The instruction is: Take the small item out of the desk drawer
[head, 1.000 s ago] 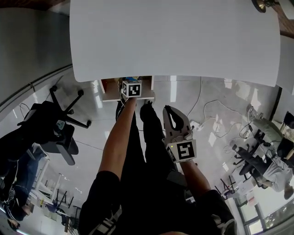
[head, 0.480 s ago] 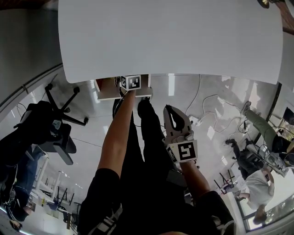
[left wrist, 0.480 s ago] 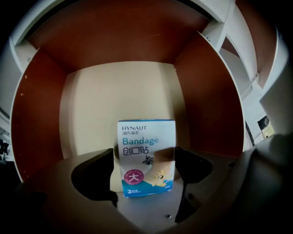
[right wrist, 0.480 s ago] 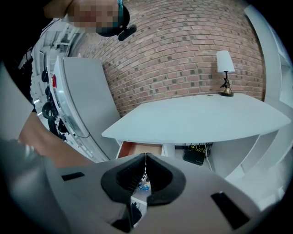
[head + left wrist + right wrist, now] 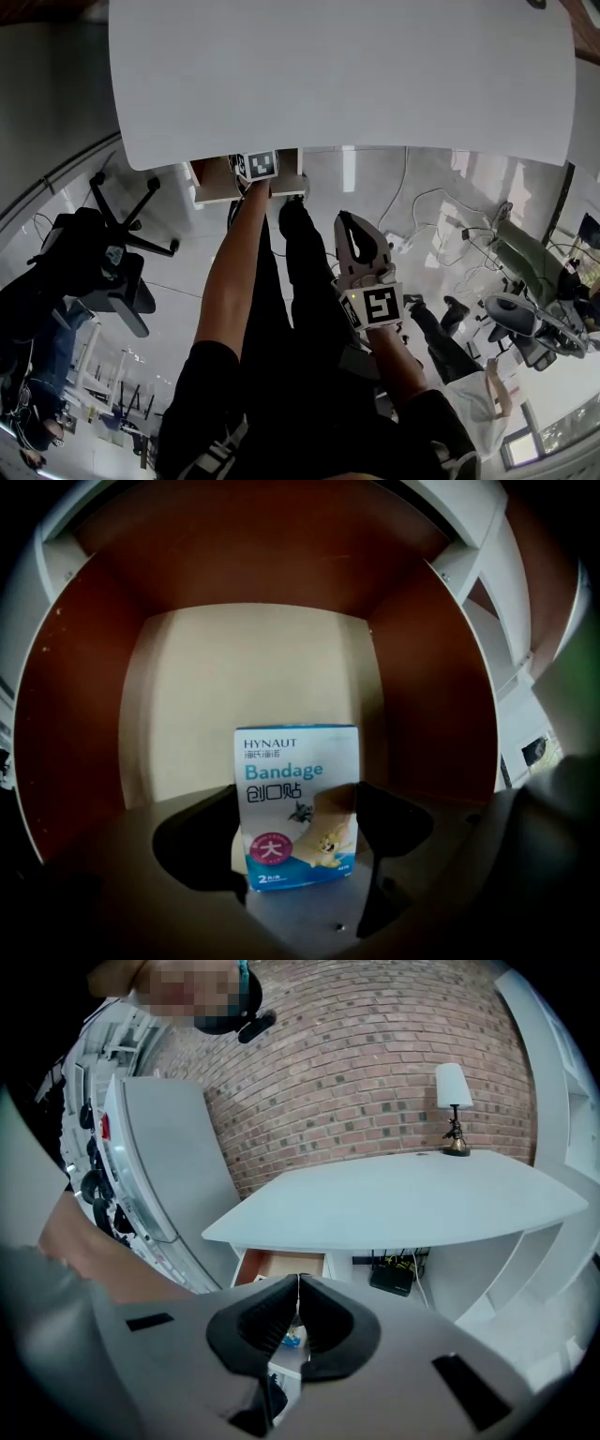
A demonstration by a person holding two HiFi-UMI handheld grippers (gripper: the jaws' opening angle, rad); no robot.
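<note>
Inside the drawer (image 5: 75, 714) sits a blue-white bandage box (image 5: 295, 803).

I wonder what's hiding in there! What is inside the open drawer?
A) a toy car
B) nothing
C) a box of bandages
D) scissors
C: the left gripper view shows a blue-and-white bandage box in the brown drawer, with "Bandage" printed on it.

Head view looks steeply down on the desk (image 5: 337, 75); left gripper view sits close inside the drawer (image 5: 253, 667); right gripper view, farther back, shows both.
</note>
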